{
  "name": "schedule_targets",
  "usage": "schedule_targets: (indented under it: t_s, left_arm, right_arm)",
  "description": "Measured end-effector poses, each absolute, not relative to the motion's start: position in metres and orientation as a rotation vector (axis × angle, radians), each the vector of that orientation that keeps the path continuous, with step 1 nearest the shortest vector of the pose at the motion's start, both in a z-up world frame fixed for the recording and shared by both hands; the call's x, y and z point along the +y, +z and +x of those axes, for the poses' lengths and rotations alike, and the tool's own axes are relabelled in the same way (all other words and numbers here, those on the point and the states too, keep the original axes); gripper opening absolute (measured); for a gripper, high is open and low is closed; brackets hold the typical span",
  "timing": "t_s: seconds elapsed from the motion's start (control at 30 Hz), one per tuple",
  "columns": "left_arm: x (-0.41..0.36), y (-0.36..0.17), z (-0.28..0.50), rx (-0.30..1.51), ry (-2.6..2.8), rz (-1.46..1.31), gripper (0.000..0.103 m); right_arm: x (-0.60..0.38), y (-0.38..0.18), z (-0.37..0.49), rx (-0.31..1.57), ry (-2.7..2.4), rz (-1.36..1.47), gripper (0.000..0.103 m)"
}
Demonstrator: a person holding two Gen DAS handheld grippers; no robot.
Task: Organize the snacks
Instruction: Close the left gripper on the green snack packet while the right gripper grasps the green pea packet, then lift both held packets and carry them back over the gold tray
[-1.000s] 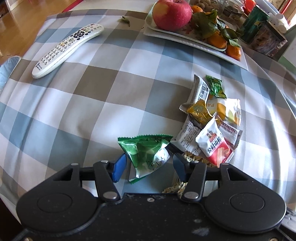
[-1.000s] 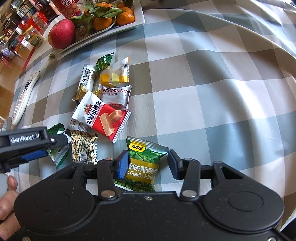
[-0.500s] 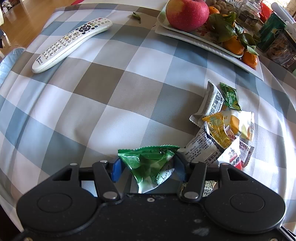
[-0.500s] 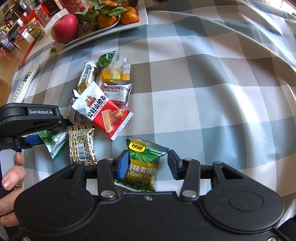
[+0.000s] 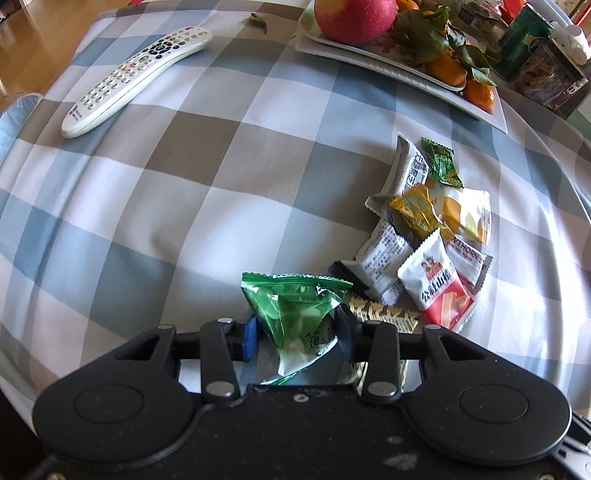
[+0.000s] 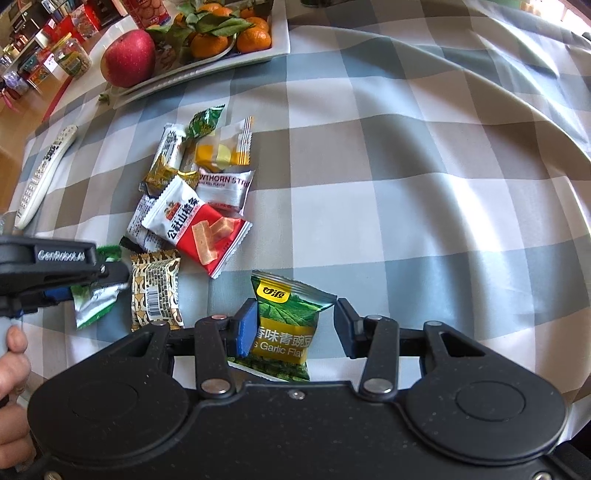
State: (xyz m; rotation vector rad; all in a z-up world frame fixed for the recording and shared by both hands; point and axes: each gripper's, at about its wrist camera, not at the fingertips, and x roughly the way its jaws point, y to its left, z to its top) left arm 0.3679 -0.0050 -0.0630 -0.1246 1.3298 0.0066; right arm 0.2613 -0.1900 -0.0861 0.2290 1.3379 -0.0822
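My left gripper [image 5: 297,332] is shut on a crinkled green snack packet [image 5: 299,314], held just above the checked tablecloth; it also shows at the left of the right wrist view [image 6: 92,280]. My right gripper [image 6: 293,326] is open around a green garlic pea packet [image 6: 286,325] lying on the cloth; the left pad touches it, the right pad stands apart. A heap of snack packets lies beyond: a red and white one [image 6: 195,225], a brown patterned one [image 6: 155,291], a hawthorn strip packet [image 6: 225,186].
A white remote [image 5: 136,79] lies at the far left. A white tray [image 5: 402,62] with an apple [image 5: 354,14] and tangerines stands at the back, with jars and tins beside it. The table edge curves round at the right [image 6: 576,184].
My left gripper has closed on the green packet and lifted it slightly. My right gripper has stayed open around the pea packet.
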Motion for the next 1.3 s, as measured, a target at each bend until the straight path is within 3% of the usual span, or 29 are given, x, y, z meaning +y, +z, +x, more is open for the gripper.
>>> schedule_targets:
  t_s: [0.43, 1.3]
  left_arm:
    - [0.006, -0.047, 0.342, 1.392, -0.051, -0.135, 0.041]
    - [-0.003, -0.030, 0.323, 1.307, -0.090, -0.084, 0.040]
  right_arm:
    - [-0.208, -0.079, 0.259, 1.352, -0.071, 0.290, 0.052]
    - [-0.192, -0.061, 0.244, 1.246, -0.039, 0.184, 0.053]
